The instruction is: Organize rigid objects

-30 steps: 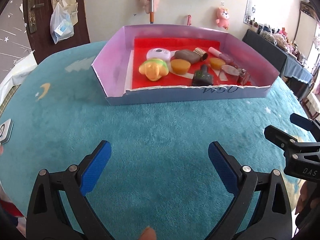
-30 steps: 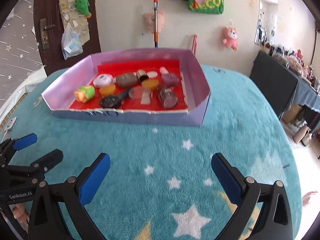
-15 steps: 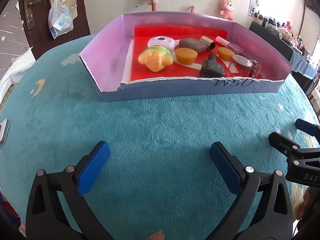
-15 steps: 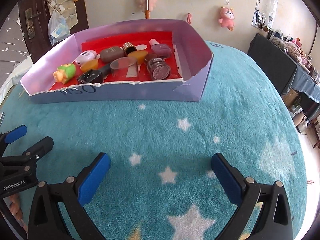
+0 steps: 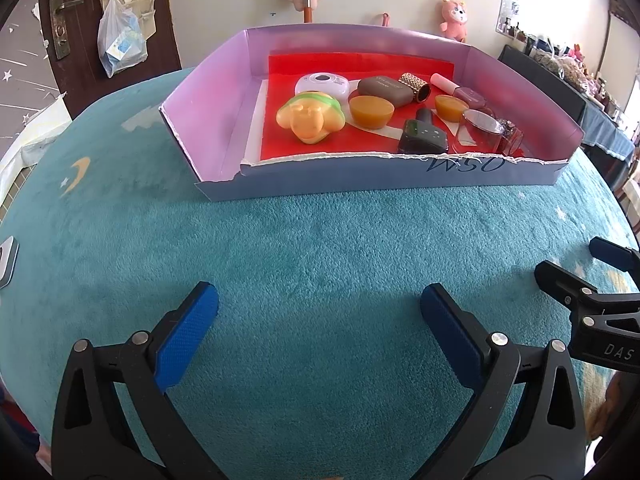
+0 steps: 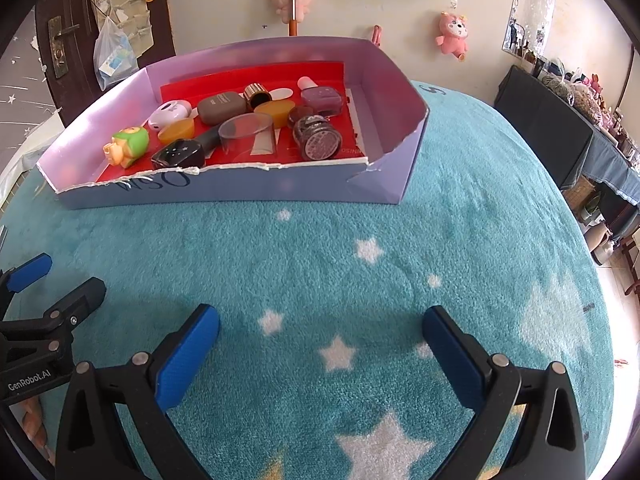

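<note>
Closer now than a second ago: both grippers have advanced toward the cardboard tray (image 5: 400,178), which fills more of each view.

Item: cardboard tray, red-lined, on teal star-patterned desk (image 5: 320,264). Contents, all loose and rigid: yellow-green figurine (image 5: 311,117) at the near left; white round case (image 5: 322,83) behind it; two amber pucks (image 5: 371,111); brown case (image 5: 385,90); dark nail-polish bottle (image 5: 422,135), long axis running toward 12 o'clock; clear cylinder (image 5: 481,131) and glitter jar (image 6: 317,139) at the right end.

Position: tray lies at 12 o'clock from both grippers, well apart from the jaws, long side across the view.

Left gripper (image 5: 319,304): jaws wide apart, nothing held; figurine sits at about 12 o'clock, so this one looks nearer to it.

Right gripper (image 6: 321,318): jaws wide apart, nothing held; glitter jar at 12 o'clock, figurine toward 10 o'clock.
</note>
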A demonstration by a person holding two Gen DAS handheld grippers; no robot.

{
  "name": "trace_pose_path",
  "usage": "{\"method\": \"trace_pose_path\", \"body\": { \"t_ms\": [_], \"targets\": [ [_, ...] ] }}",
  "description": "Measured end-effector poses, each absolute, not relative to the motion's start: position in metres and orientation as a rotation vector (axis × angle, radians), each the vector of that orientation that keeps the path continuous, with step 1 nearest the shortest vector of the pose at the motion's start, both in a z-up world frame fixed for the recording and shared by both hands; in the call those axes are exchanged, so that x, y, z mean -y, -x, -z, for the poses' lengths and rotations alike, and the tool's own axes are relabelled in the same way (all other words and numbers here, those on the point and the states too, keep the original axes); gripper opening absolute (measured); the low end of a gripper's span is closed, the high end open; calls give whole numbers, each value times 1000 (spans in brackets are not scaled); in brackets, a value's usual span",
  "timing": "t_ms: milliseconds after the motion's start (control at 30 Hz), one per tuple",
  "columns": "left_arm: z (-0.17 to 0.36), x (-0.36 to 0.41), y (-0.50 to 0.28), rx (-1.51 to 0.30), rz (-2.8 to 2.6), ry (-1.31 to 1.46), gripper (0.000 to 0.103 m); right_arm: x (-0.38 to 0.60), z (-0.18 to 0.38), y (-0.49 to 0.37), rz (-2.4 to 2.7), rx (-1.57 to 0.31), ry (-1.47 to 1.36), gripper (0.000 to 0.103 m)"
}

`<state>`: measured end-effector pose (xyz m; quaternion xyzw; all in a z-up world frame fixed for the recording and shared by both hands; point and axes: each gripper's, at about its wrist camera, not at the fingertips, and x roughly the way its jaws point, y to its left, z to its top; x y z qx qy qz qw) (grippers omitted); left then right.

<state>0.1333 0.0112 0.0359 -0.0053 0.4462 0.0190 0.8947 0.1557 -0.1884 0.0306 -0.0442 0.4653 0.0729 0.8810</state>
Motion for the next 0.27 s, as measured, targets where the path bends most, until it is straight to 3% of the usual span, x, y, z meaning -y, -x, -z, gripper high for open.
{"method": "trace_pose_path", "body": {
  "t_ms": [267],
  "targets": [
    [-36,-11,-133,-925,-39,12,103,189,-31,-155,-152,-969,92,103]
  ]
}}
